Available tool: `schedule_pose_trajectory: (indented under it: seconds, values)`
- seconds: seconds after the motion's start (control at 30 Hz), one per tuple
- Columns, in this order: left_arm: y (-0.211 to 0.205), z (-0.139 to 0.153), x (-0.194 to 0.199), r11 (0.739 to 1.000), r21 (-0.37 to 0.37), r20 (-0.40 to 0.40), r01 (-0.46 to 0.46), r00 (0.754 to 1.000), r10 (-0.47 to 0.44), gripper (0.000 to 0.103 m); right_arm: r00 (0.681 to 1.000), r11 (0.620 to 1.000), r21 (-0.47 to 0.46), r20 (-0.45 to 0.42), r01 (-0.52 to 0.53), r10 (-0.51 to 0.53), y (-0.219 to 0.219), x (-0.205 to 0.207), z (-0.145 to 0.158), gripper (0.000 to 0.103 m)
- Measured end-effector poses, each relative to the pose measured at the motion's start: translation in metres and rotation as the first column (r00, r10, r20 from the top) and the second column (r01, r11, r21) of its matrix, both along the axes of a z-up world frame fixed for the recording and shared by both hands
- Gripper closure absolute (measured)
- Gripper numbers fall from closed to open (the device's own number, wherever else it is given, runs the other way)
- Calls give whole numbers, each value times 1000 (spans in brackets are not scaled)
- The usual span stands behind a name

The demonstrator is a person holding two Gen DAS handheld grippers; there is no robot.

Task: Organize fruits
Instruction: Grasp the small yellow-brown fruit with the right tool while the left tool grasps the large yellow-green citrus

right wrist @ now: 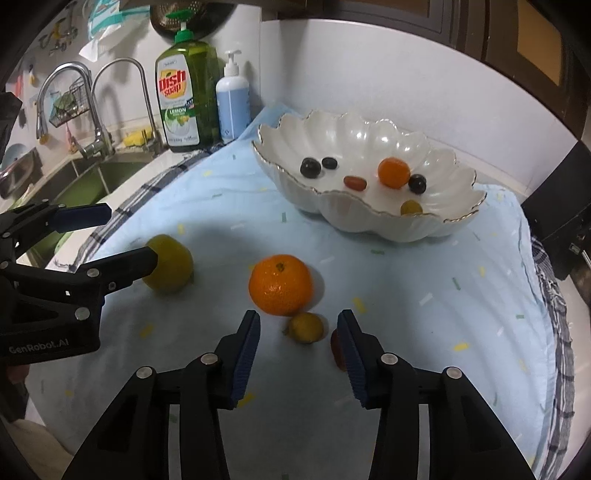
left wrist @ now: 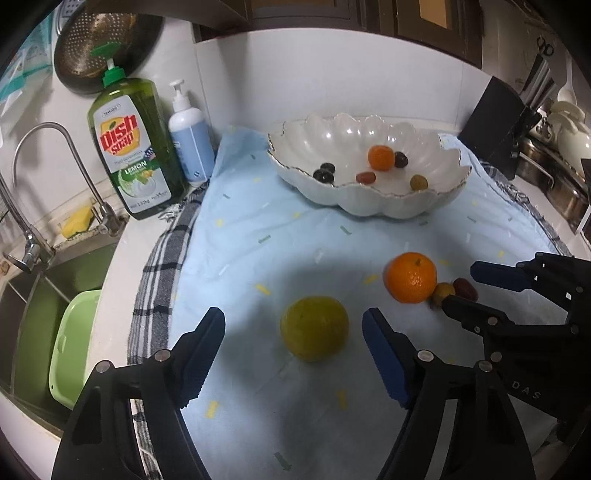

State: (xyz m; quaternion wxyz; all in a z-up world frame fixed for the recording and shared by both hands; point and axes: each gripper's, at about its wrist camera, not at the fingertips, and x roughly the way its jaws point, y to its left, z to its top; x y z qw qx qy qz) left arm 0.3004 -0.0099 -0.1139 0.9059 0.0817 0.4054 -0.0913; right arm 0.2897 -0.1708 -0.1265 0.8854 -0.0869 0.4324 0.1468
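wall [left wrist: 332, 74]: white | sink [left wrist: 33, 295]: steel, left | cabinets [left wrist: 424, 18]: dark wood

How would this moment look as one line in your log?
left gripper: open around yellow-green citrus | right gripper: open around small yellow fruit | bowl: partly filled

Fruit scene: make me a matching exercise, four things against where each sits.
1. large orange mandarin
2. yellow-green citrus
3. small orange mandarin
4. dish soap bottle

A. inside the white scalloped bowl
B. beside the faucet, off the cloth
C. between the left gripper fingers, untouched
D. on the blue cloth, ahead of the right gripper

Pairs: 1-D, 2-C, 3-A, 4-B
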Motion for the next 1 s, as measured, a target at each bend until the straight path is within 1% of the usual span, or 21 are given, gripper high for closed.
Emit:
schedule_pose_trajectory:
  seconds: [0.1,0.27,0.57,0.73,0.8,0.87,1.0]
  values:
    - [-2,-6,3,1000,-2,-21,6,1000,-6,30,1000,1000,-3,-24,-6,6,1,4,-7,65]
    - [-3,-16,8,1000,-11,-60,9,998,-9,33,999,1000,-10,-44,-11,11,2,7,-14,68]
    - [-6,-27,15,1000,-13,-91,23,996,-24,41,998,1000,-26,-62,-10,9,3,15,-21,71]
    - [-7,-33,19,1000,-18,-110,25,994,-27,45,998,999,-43,-62,-6,4,3,18,-24,78]
    - [-7,-36,20,999,-29,-124,27,992,-30,51,998,999,-46,-60,-6,3,4,19,-24,78]
    - [-7,-37,21,999,-39,-130,31,991,-36,54,998,999,-47,-57,-5,2,4,19,-24,78]
    - [-8,-36,21,999,-39,-129,34,991,-39,55,998,999,-41,-57,-2,0,3,19,-23,78]
